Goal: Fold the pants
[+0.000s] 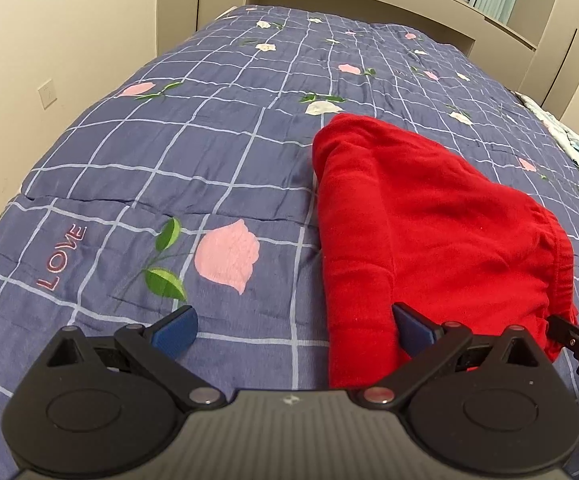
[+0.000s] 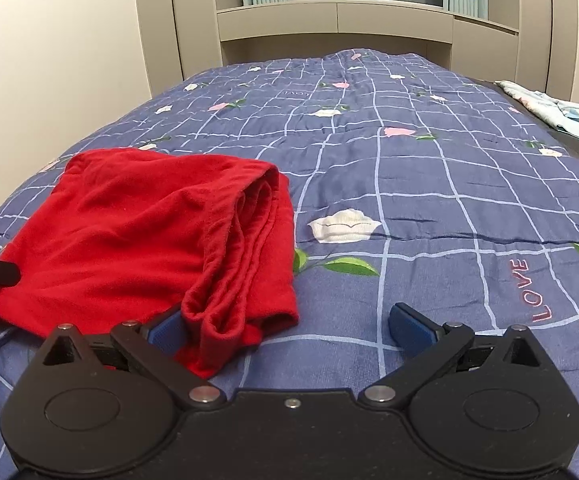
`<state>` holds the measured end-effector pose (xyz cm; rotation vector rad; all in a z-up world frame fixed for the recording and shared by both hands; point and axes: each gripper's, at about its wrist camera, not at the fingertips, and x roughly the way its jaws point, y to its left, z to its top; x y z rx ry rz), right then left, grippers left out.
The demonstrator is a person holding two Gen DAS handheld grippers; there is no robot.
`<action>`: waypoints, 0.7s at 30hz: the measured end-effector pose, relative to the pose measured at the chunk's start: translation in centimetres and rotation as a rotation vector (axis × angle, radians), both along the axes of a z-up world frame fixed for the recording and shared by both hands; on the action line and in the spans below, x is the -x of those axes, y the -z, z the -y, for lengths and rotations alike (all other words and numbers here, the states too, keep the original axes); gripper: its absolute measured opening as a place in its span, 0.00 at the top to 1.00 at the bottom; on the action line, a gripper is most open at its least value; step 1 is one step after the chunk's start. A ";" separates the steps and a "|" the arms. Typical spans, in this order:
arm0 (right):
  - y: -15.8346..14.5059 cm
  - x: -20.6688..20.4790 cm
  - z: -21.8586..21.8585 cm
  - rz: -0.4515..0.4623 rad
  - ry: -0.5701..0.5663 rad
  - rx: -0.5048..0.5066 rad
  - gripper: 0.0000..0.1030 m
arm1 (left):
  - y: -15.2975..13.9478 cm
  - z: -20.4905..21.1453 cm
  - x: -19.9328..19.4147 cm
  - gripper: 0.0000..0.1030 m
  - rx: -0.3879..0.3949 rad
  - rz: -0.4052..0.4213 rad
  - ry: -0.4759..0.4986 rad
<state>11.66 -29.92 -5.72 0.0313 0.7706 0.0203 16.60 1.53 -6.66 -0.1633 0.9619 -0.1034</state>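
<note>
Red cotton pants (image 1: 429,232) are lying bundled on the blue checked floral quilt (image 1: 149,152) of the bed, roughly folded over already, elastic waistband toward my right side. Both grippers sit at the near edge: my left gripper (image 1: 295,326) is spread wide and released, one pad on bare quilt and the other touching the cloth; my right gripper (image 2: 287,326) is released too, straddling the layered hem corner.

If I'm tidying this fold, I'd pinch all the stacked layers at once, low and flat, then smooth outward so nothing bunches.

The right wrist view shows the layered edges stacked up, which the left can't see at all. The left view shows the gathered waistband. How many layers there are, I honestly can't tell for sure.
</note>
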 end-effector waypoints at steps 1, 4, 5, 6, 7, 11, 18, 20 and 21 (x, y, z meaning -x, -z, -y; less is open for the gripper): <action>0.0 -0.1 0.0 0.000 0.000 -0.001 0.00 | 0.0 0.0 0.0 0.00 0.000 0.000 0.000; 0.1 0.0 0.1 0.004 0.000 -0.006 0.00 | 0.0 0.0 0.0 0.00 0.001 0.000 0.000; 0.1 0.0 0.1 0.005 0.000 -0.008 0.00 | 0.0 0.0 0.0 0.00 0.001 -0.001 -0.001; 0.1 0.0 0.1 0.006 0.000 -0.009 0.00 | 0.0 0.0 0.0 0.00 0.001 -0.001 -0.001; 0.1 0.0 0.1 0.008 0.000 -0.009 0.00 | 0.0 0.0 0.0 0.00 0.001 -0.001 -0.002; 0.2 0.1 0.1 0.010 0.000 -0.011 0.00 | 0.0 0.0 0.0 0.00 0.001 -0.001 -0.001; 0.2 0.1 0.1 0.011 0.000 -0.010 0.00 | 0.0 0.0 0.0 0.00 0.002 -0.001 -0.001; 0.2 0.1 0.1 0.012 0.000 -0.011 0.00 | 0.0 0.0 0.0 0.00 0.001 0.000 0.000; 0.2 0.1 0.1 0.012 0.000 -0.011 0.00 | 0.0 0.0 0.0 0.00 0.002 -0.001 0.000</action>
